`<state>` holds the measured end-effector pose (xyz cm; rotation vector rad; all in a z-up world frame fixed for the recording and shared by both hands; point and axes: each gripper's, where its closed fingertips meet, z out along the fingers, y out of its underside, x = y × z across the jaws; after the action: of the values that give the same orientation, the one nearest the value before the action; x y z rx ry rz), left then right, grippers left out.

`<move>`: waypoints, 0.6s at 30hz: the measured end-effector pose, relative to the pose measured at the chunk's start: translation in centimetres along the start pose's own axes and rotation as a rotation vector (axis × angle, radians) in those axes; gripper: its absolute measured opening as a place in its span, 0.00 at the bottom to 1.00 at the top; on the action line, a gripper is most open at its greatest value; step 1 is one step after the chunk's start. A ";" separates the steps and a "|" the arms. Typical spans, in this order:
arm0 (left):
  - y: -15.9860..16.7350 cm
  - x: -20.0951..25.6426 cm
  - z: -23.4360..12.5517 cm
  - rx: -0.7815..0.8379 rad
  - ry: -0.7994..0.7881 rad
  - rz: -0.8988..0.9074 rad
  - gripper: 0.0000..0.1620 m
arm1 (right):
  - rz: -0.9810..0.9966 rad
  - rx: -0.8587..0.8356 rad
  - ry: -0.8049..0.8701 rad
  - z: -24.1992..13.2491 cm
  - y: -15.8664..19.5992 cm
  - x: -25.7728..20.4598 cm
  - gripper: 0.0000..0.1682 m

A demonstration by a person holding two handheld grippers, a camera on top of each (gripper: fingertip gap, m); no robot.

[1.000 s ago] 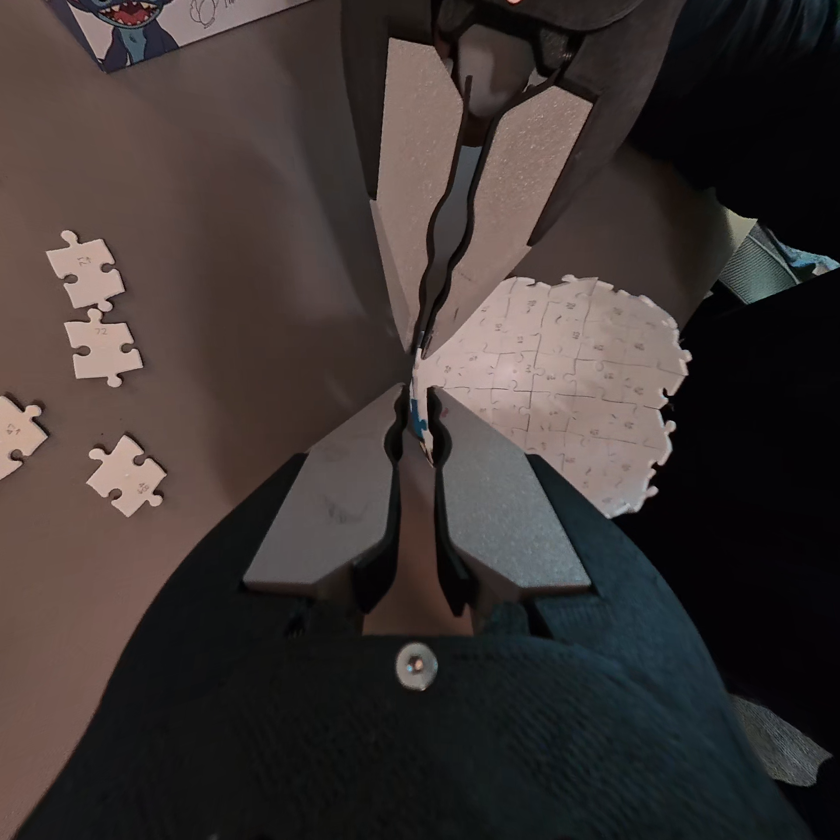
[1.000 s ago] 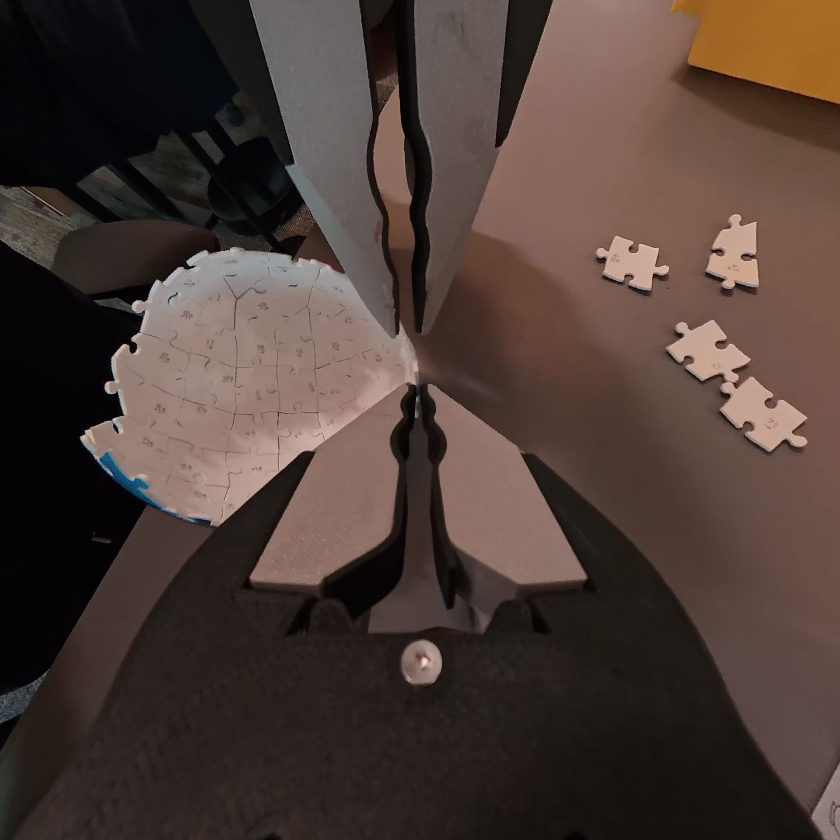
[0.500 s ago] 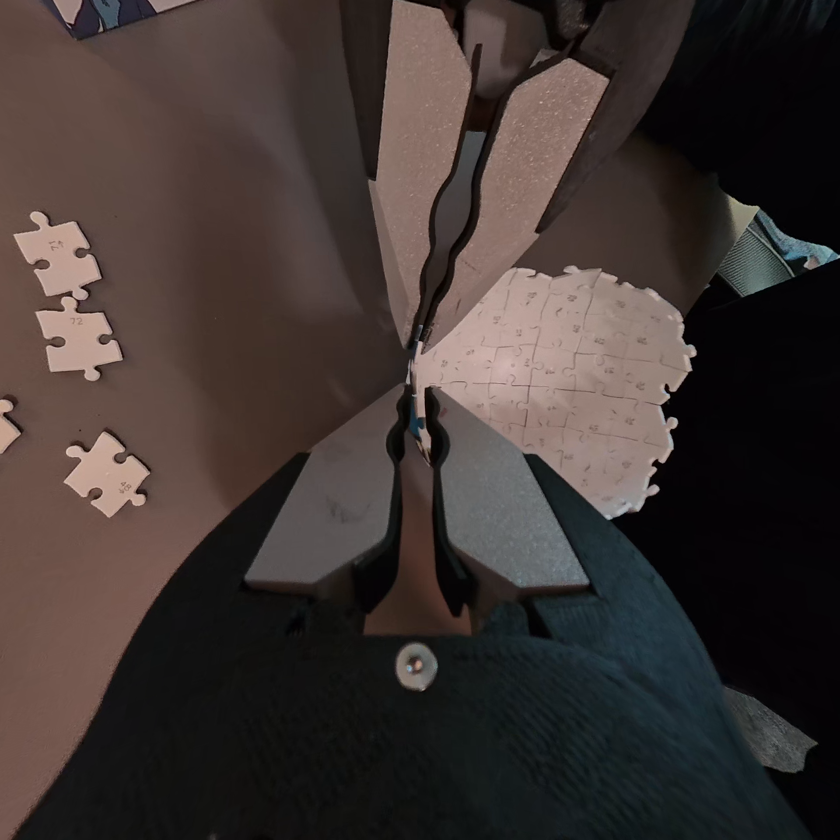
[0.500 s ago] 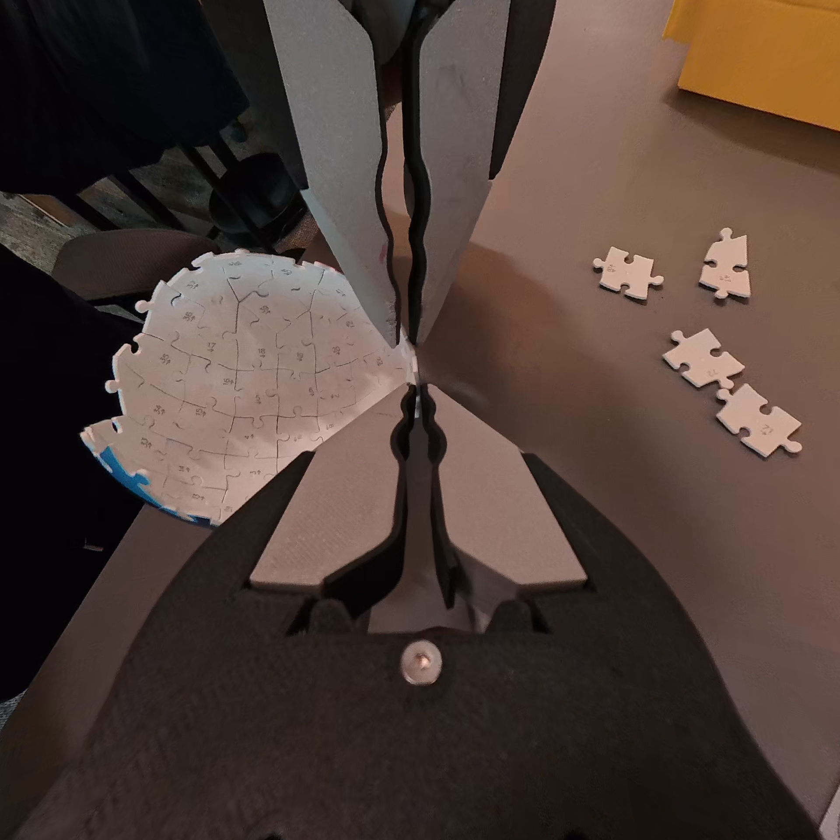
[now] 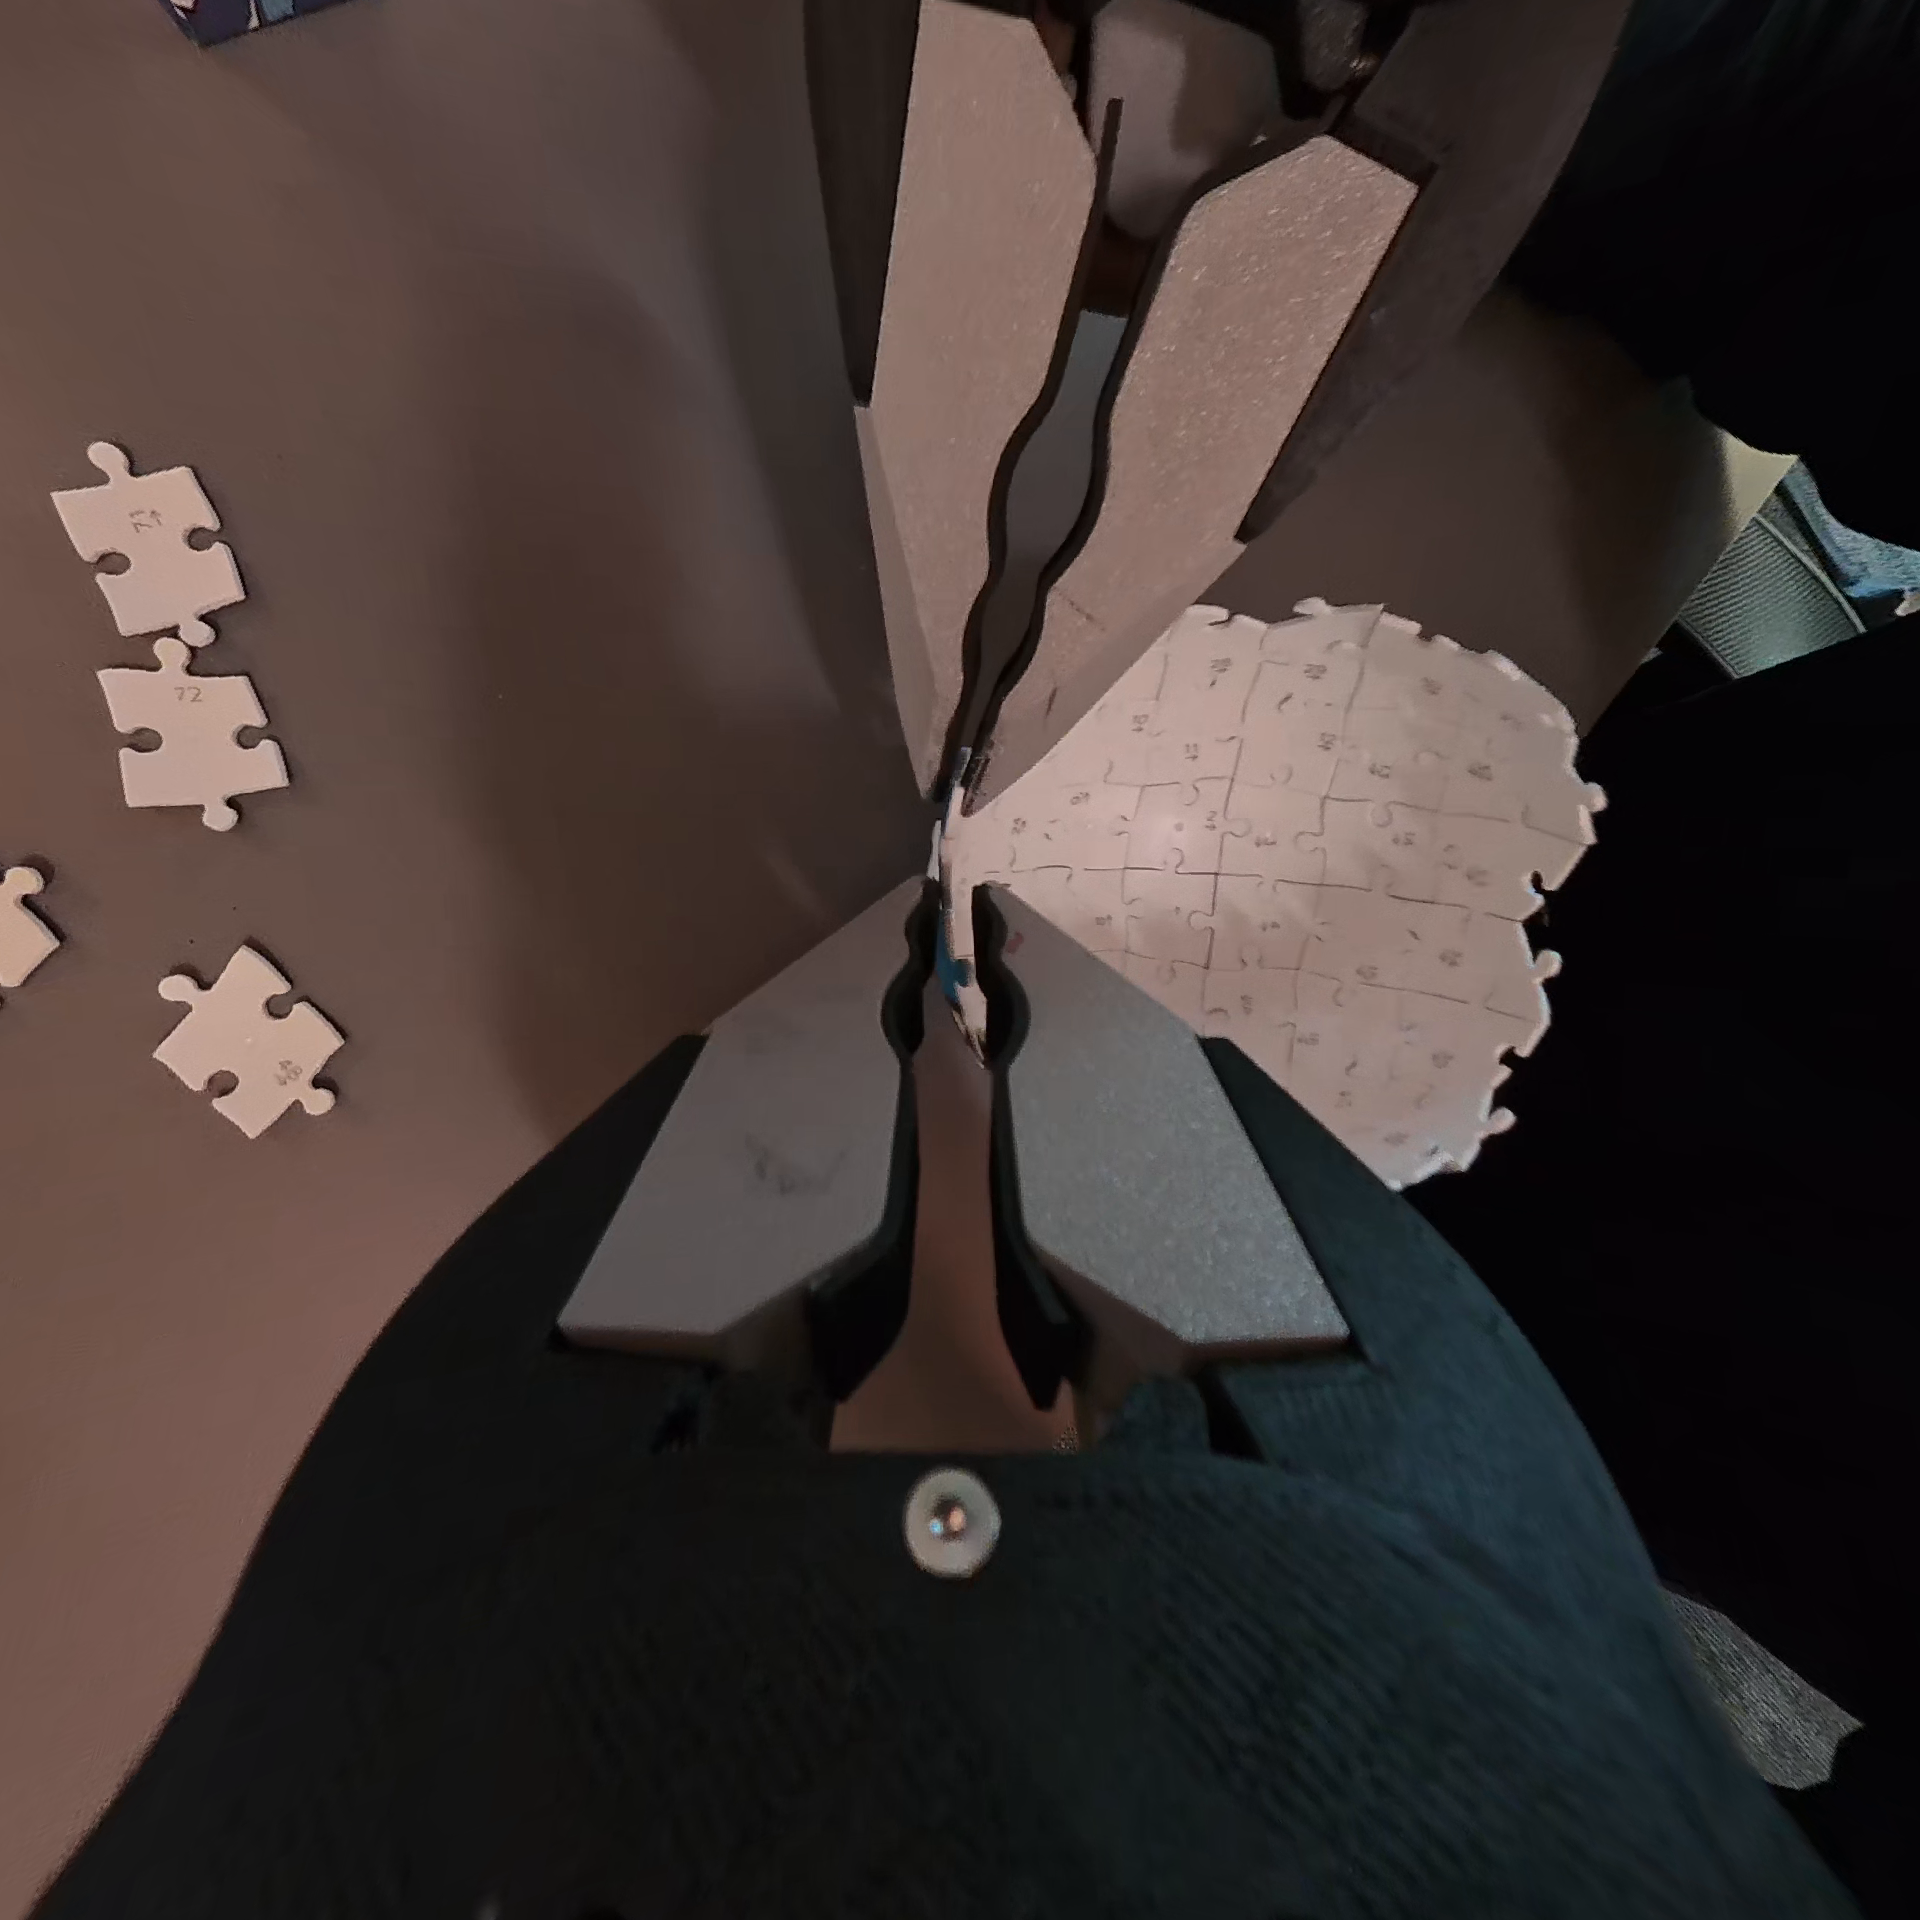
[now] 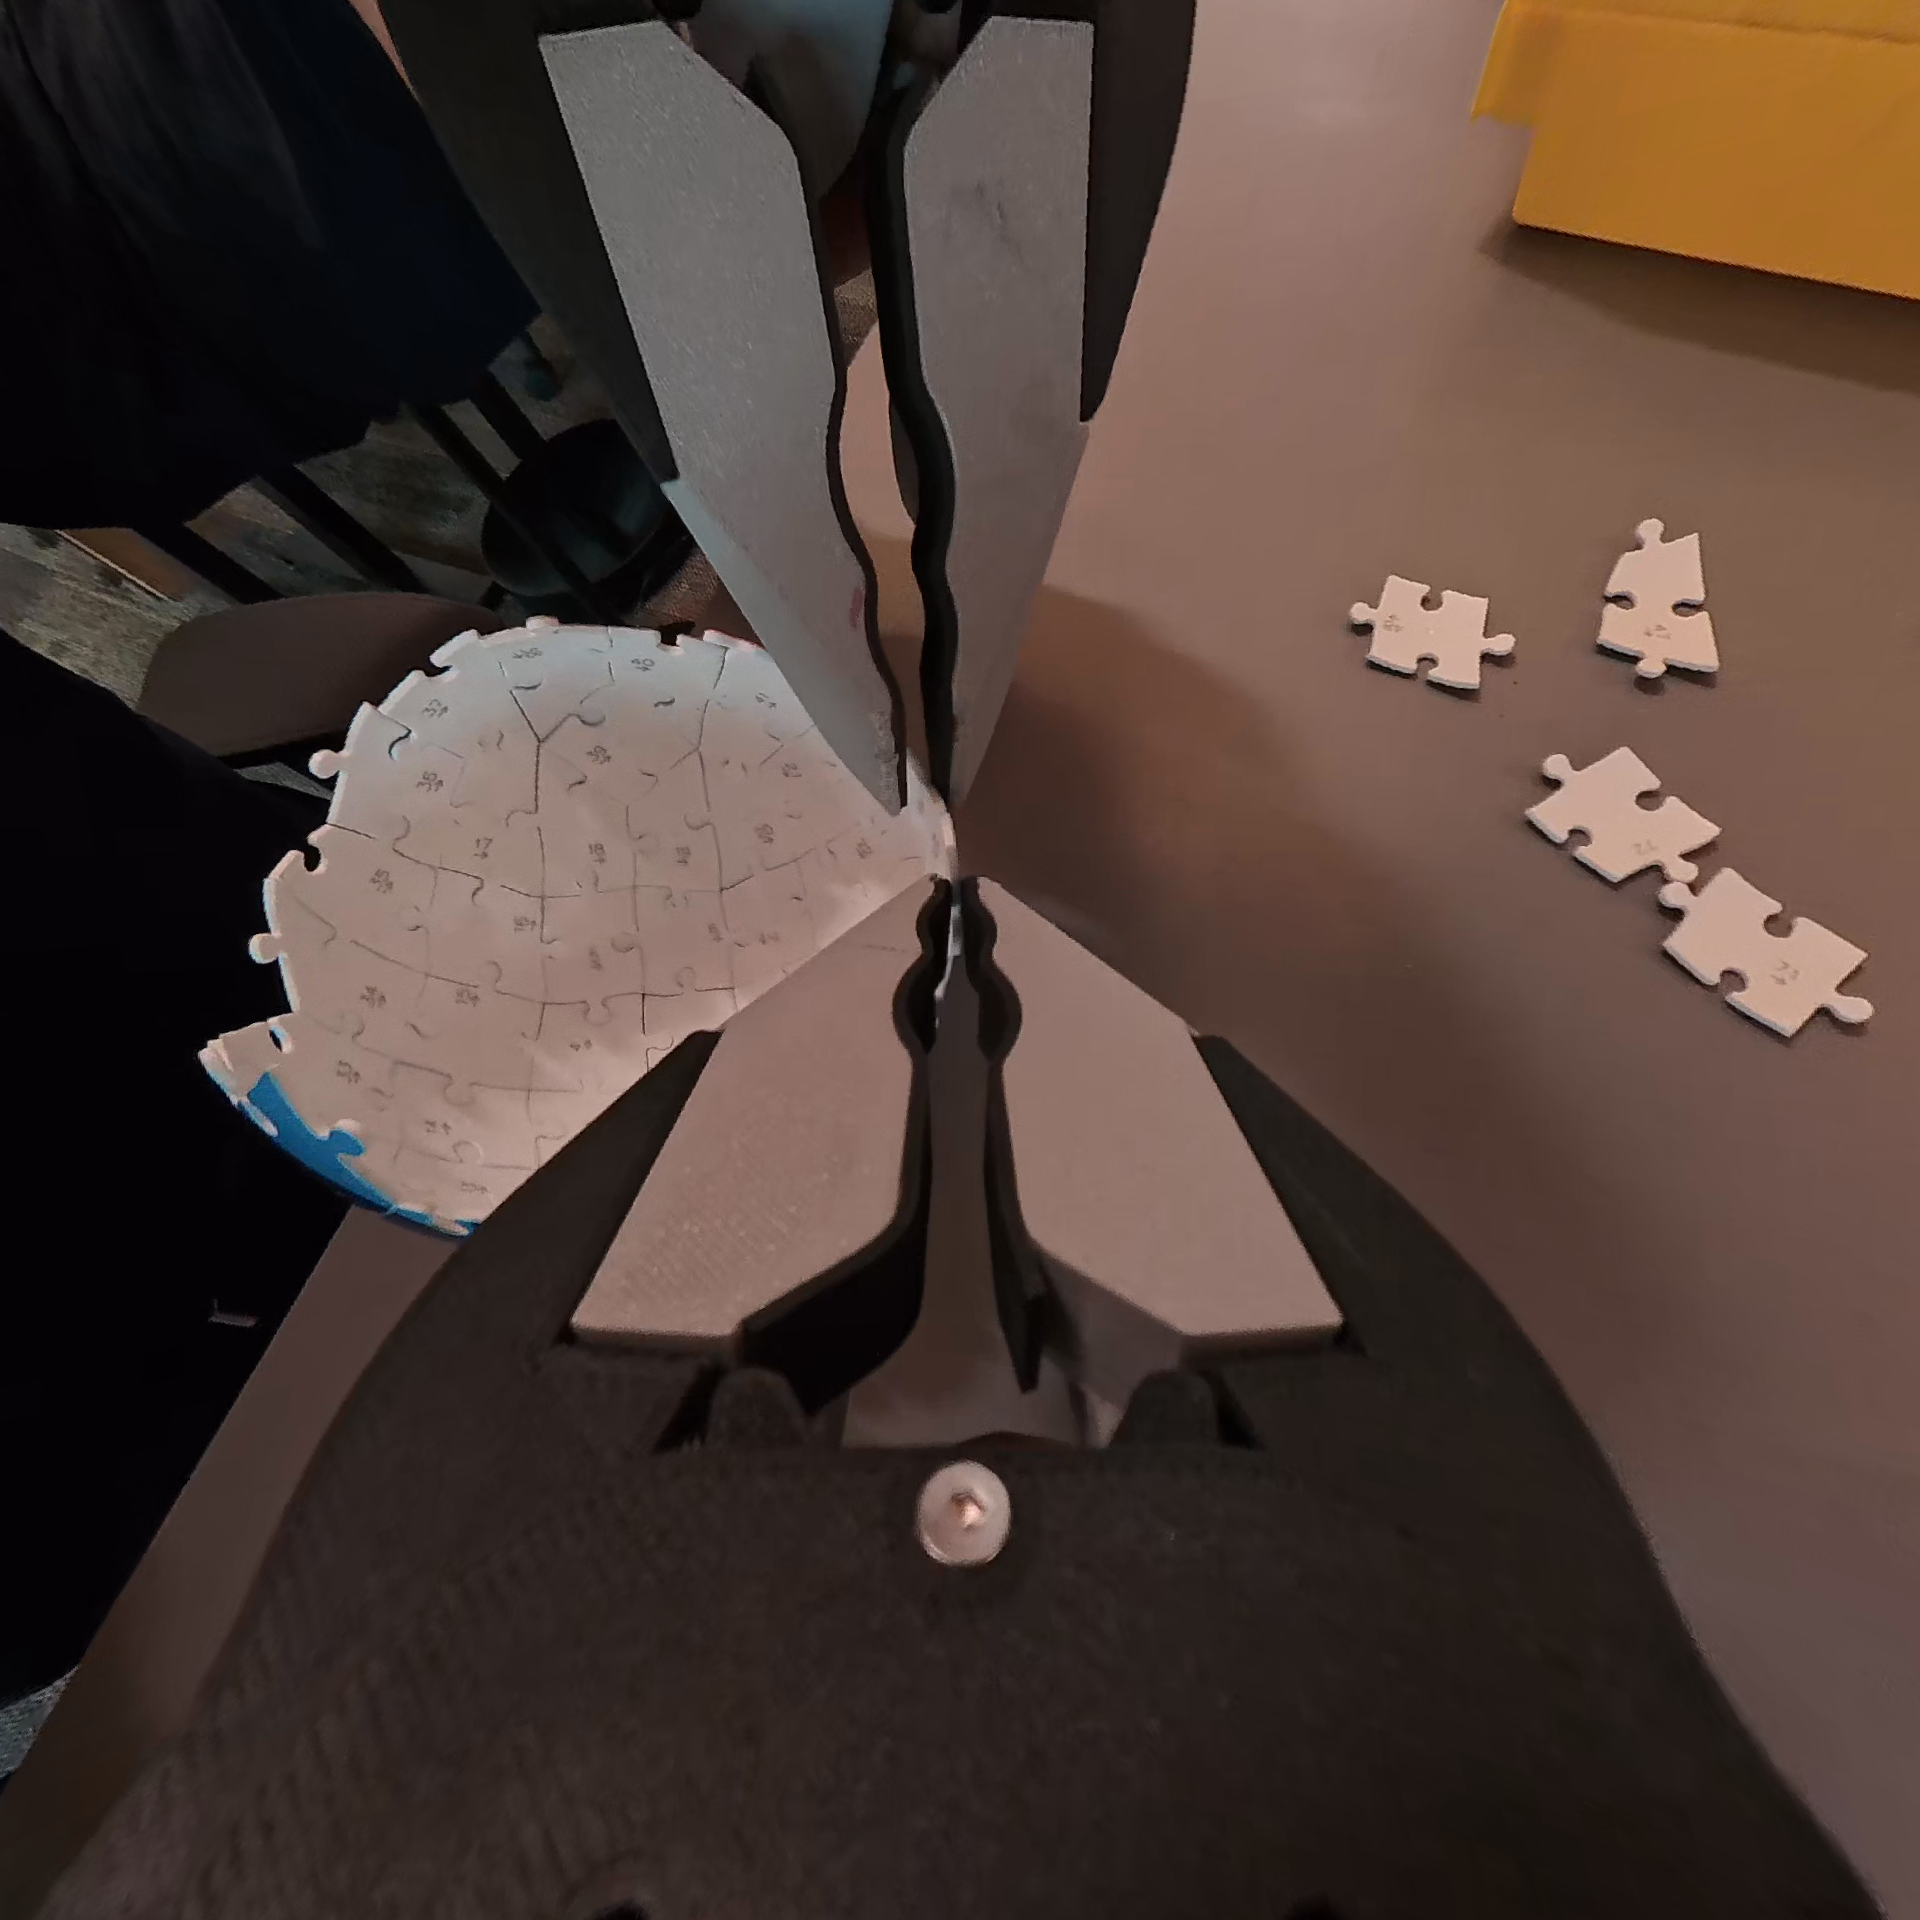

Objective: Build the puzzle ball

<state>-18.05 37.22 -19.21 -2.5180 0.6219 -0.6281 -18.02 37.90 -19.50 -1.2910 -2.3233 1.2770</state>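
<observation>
Claw positions were as follows. The left claw was closed narrowly on the rim of the partly built puzzle ball, with a blue-printed edge pinched between its jaws. The right claw was likewise closed on the same rim, so that the tips of both claws met nose to nose at one point of the shell edge.

In the left wrist view, four loose pieces lay face down on the grey-brown surface, well apart from the shell; the corner of a printed sheet was seen at the far edge. The shell, white inside with a blue outer face, was held clear of the surface beside the claws, its open side turned toward the cameras.

In the right wrist view, the shell hung to the left, four loose pieces lay to the right, and a yellow box stood beyond them.

The step in hand was judged to be the seating of a rim piece. For a good result, pressure was to be applied evenly from both claws along the joint, without twisting, since the thin curved shell appeared liable to flex and spring apart at neighbouring joints. Whether the tab was fully home could not be told.
</observation>
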 end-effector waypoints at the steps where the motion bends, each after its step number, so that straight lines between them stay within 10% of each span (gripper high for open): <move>1: 0.0 0.0 0.0 0.000 -0.001 -0.002 0.02 | 0.003 0.003 -0.005 0.0 0.0 0.0 0.00; 18: 0.3 -0.2 0.2 -0.041 -0.072 0.045 0.00 | 0.005 0.028 -0.005 0.2 0.1 -0.2 0.00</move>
<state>-18.19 37.18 -19.61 -2.5446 0.6692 -0.5105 -17.97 37.68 -19.72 -1.2876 -2.2989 1.3113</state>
